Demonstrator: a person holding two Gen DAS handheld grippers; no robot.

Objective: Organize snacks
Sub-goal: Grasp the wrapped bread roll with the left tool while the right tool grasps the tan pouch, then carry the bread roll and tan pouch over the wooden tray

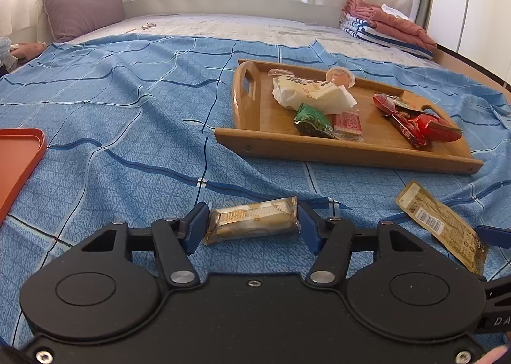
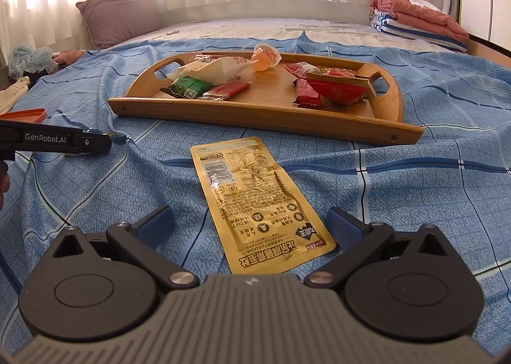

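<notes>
Two snacks lie near the wooden tray [image 2: 351, 132]: biscuit pack [image 1: 252, 220], yellow pouch [image 2: 255, 201].

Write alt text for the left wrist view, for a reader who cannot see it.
The left claw grips a biscuit packet just above a blue checked bedsheet. Beyond it, a wooden tray holds assorted snacks; a yellow pouch lies right.

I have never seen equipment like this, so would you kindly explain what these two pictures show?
A person holds a two-finger gripper in each hand; each carries a camera looking along its fingers. The left view shows the left gripper shut on a biscuit packet. The right view shows the right gripper open around a flat yellow pouch lying on the blue bedsheet. Beyond stands a wooden tray already holding several snacks. An orange tray sits at the left.
</notes>
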